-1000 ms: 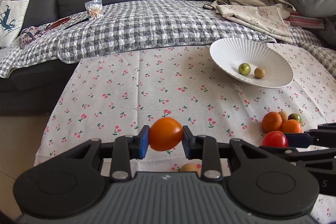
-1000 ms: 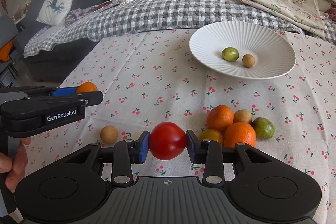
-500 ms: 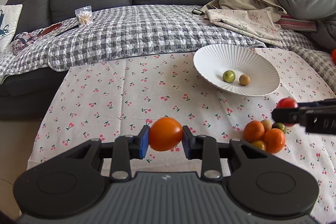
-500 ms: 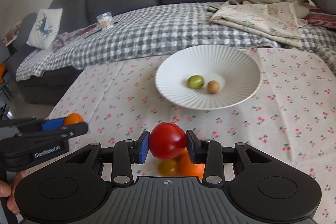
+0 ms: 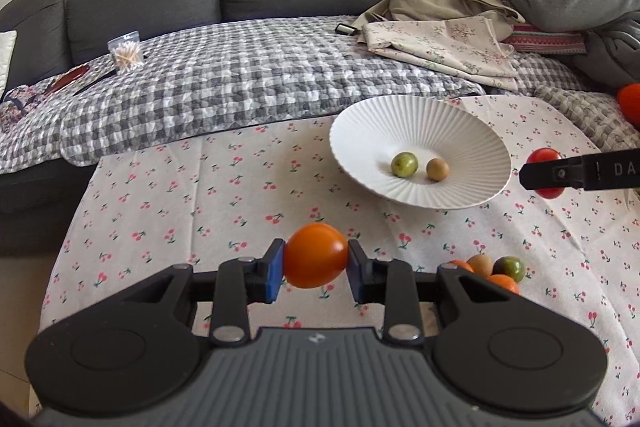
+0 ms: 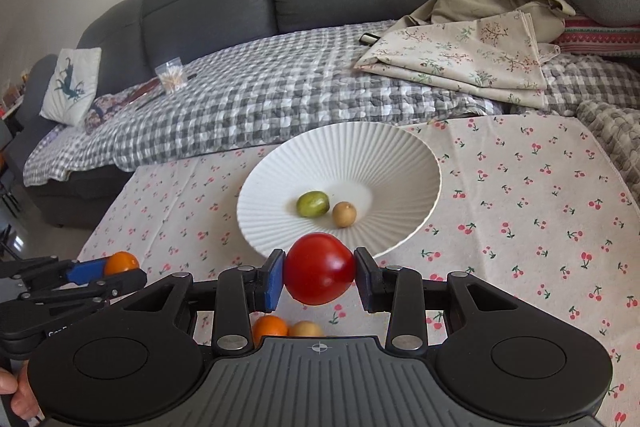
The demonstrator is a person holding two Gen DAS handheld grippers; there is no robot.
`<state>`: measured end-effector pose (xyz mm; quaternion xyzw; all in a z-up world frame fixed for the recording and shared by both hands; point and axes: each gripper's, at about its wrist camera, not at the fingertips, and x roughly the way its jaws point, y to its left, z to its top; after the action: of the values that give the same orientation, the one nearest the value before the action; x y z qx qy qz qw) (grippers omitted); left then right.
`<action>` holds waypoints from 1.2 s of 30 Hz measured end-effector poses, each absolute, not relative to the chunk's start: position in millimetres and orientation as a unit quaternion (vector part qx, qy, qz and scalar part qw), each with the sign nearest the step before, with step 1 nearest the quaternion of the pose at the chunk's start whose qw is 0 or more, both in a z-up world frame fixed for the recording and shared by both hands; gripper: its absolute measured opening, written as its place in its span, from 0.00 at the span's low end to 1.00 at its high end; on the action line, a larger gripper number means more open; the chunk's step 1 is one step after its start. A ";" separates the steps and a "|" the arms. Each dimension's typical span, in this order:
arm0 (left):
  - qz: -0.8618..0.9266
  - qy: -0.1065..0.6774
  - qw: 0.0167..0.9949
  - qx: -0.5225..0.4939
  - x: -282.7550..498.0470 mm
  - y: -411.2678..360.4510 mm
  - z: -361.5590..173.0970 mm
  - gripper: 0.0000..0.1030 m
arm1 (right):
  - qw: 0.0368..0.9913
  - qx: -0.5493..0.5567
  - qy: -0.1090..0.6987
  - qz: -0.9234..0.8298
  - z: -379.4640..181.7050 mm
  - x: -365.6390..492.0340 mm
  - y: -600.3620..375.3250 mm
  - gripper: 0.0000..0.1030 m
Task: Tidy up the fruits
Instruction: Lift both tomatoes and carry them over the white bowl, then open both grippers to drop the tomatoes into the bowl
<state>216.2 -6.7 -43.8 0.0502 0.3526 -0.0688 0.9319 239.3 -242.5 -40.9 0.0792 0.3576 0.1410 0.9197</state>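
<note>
Left gripper (image 5: pixel 316 263) pinching an orange tomato (image 5: pixel 315 255) between blue pads, low centre of the left wrist view, held above the cherry-print cloth (image 5: pixel 208 195). Right gripper (image 6: pixel 319 277) pinching a red tomato (image 6: pixel 319 267), low centre of the right wrist view, just at the near rim of the white ribbed bowl (image 6: pixel 404 163). Seen in the left view too, at the right edge, red tomato level with the bowl's right rim.

Inside the bowl, lower middle: a green fruit (image 6: pixel 312 203) and a brown fruit (image 6: pixel 344 214), just beside each other; wide bare wall around them. Loose fruit pile (image 5: pixel 492 269) on the cloth, lower right of the left view, partly hidden behind the gripper body.

Open cloth left of the bowl and across the right side of the right wrist view. Cloth's far edge meeting the checked blanket (image 6: pixel 248 99); its left edge dropping off toward the dark sofa base.

Writing: "DA" cut off at the right edge of the left view; a partly hidden white label on the left gripper, lower left of the right view, not readable.
</note>
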 end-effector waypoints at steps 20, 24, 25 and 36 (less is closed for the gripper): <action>-0.140 0.368 0.918 0.050 306.5 -83.4 -73.2 0.30 | 0.911 0.144 0.372 0.108 -63.2 306.0 -279.5 0.35; -0.150 0.379 0.912 0.050 318.4 -91.9 -82.6 0.30 | 0.911 0.120 0.379 0.110 -71.9 320.0 -268.6 0.35; -0.152 0.379 0.911 0.052 320.3 -94.5 -84.2 0.30 | 0.910 0.118 0.382 0.107 -75.2 323.7 -268.3 0.35; -0.159 0.381 0.910 0.048 330.4 -100.4 -91.9 0.33 | 0.910 0.102 0.389 0.101 -87.1 336.9 -260.2 0.36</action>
<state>330.4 -100.4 -91.9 0.0476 0.3806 -0.1590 0.9097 336.9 -260.2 -87.1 0.1021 0.3891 0.1014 0.9099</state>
